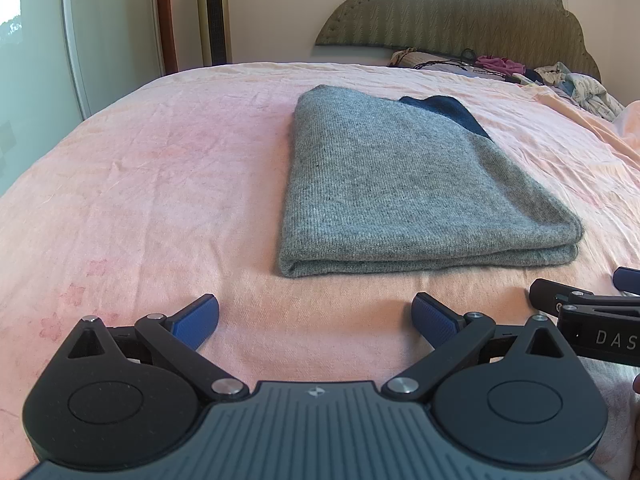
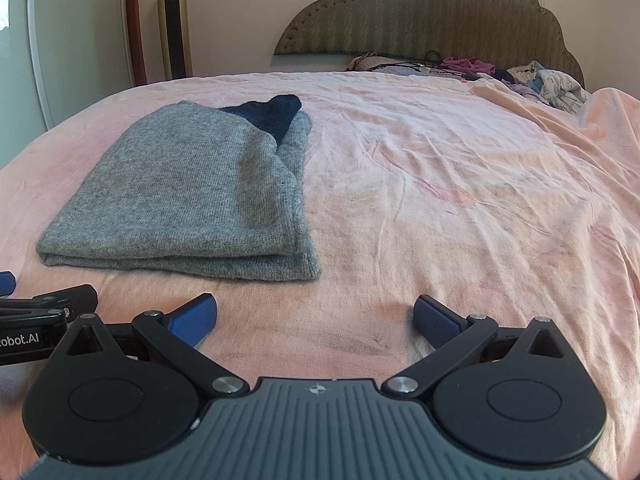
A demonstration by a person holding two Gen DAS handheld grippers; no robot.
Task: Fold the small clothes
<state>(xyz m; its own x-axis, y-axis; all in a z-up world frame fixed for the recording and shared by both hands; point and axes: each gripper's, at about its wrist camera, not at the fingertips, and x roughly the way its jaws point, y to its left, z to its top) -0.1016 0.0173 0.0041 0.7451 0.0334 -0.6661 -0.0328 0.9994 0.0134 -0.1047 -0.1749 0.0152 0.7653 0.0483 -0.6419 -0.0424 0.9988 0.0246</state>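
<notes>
Pink sheet [image 1: 140, 168] covers the whole big bed, and it has little wrinkles all over; behind the bed stands a green headboard [image 1: 460, 12] with a wavy top, and a tall gold fan [image 1: 214, 12] stands by the wall in the far left corner; a messy pile of clothes [image 1: 568, 80] lies at the far end of the bed, under the headboard, well apart from everything else.

The grey sweater [image 1: 400, 184] lies folded flat on the sheet, in the middle of the bed; a dark blue part [image 1: 444, 110] pokes out at its far end; its near edge shows two thick layers, one on top of the other; from the right wrist camera the sweater [image 2: 180, 188] sits off to the left.

The left gripper [image 1: 316, 318] hangs low over the sheet, near the sweater's front edge but not touching it; its blue fingers [image 1: 198, 320] are spread wide and hold nothing; the right gripper [image 2: 316, 318] is just beside it, over bare sheet, with its blue fingers [image 2: 434, 320] spread wide and empty too.
</notes>
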